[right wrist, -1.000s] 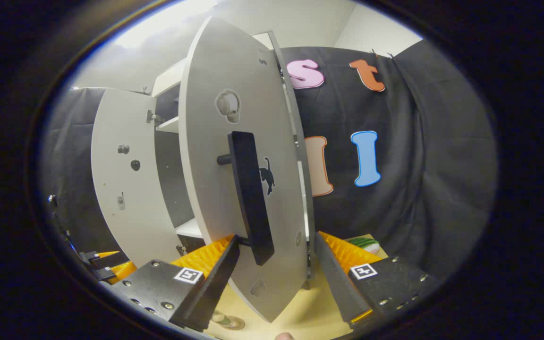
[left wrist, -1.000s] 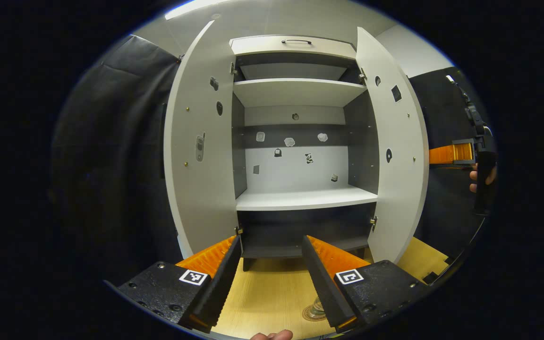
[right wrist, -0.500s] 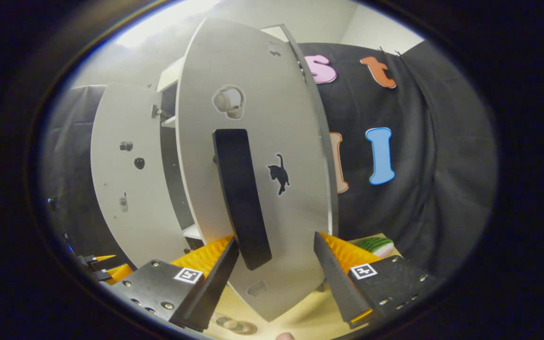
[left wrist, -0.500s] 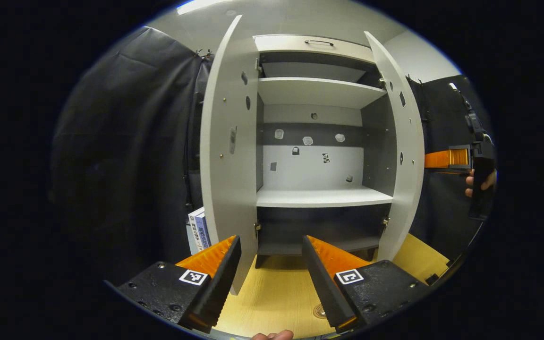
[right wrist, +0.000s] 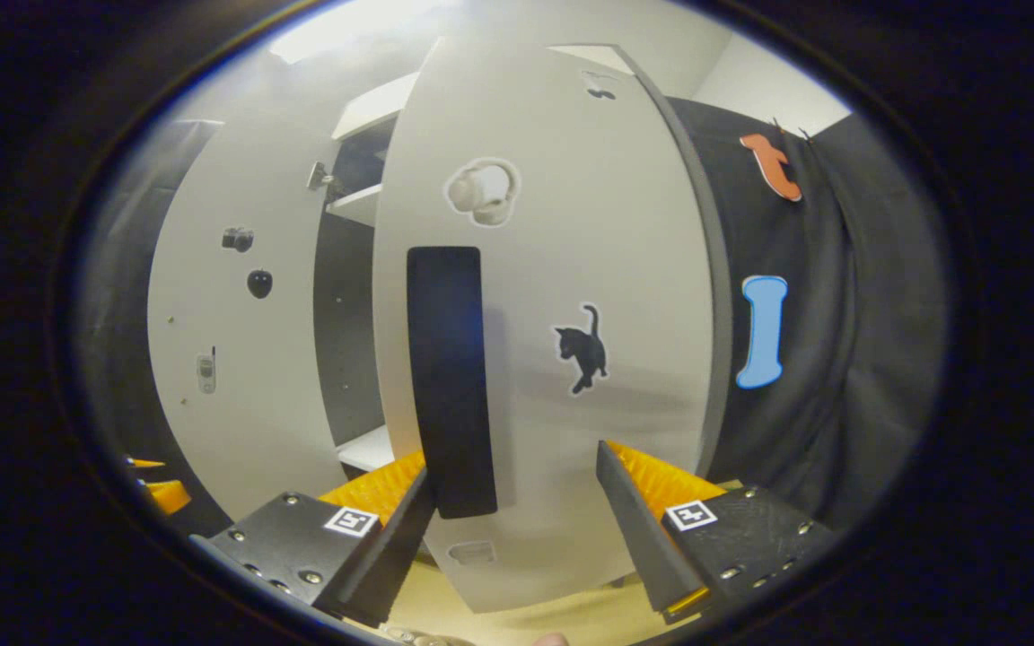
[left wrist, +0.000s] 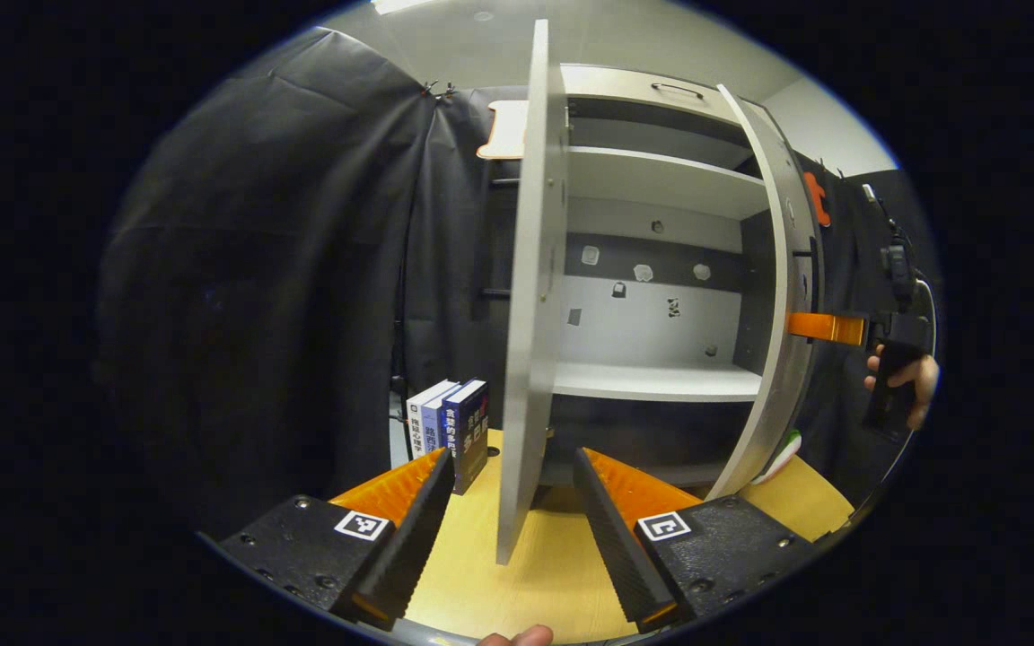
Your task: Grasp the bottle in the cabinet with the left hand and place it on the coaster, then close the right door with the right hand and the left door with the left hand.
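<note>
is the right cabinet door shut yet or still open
Open. In the left gripper view the right door stands swung out from the cabinet, shelves visible behind it; the right gripper faces its handle.

light: overhead, bright | edges: fisheye-bowed, dark | focus: sharp, no glare

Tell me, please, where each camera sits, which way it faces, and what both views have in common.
Left gripper view: rides on the left gripper, facing the left door's edge and the open cabinet; its open jaws show, a fingertip below.
Right gripper view: rides on the right gripper, facing the right door's front and black handle; open jaws show.
Shared: both doors, cabinet shelves.
</note>
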`<state>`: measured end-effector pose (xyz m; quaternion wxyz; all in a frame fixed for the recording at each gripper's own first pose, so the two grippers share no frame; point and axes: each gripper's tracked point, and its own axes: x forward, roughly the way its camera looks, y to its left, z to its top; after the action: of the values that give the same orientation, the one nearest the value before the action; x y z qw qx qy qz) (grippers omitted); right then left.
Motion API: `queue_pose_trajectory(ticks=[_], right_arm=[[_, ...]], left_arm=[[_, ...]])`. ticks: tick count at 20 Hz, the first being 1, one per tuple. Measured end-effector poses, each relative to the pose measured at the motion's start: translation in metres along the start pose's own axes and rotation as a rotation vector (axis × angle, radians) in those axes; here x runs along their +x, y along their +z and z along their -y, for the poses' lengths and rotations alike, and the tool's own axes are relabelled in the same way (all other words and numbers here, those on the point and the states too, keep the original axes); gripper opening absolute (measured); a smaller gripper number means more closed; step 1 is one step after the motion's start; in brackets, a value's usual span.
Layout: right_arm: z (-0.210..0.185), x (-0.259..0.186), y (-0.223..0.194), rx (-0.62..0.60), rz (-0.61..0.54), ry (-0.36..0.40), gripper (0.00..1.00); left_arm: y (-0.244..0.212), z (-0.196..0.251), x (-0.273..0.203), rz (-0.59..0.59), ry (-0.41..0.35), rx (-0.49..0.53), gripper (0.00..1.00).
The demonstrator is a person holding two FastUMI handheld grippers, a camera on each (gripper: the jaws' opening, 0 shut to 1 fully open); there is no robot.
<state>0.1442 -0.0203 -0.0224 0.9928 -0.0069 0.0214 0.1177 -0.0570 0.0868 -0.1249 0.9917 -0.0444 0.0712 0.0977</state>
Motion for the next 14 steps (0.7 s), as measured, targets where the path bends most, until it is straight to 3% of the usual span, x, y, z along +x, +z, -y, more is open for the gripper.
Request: queue_pose_trajectory(ticks=[1,2,6,14], right_arm=[[-0.004,0.009,-0.001,-0.007,0.007,-0.006,1.00],[-0.007,0.016,-0.001,-0.011,0.010,-0.011,1.00],[-0.013,0.037,0.000,-0.006,0.020,-0.038,1.00],[-0.018,0.066,0.003,-0.027,0.046,-0.127,1.00]], left_arm=[[0.004,-0.009,0.002,0.006,0.010,-0.009,0.82],[0.006,-0.017,0.004,0.008,0.016,-0.017,0.87],[0.020,-0.044,0.009,0.023,0.028,-0.037,0.87],[0.060,-0.070,0.028,0.074,-0.003,-0.051,0.87]])
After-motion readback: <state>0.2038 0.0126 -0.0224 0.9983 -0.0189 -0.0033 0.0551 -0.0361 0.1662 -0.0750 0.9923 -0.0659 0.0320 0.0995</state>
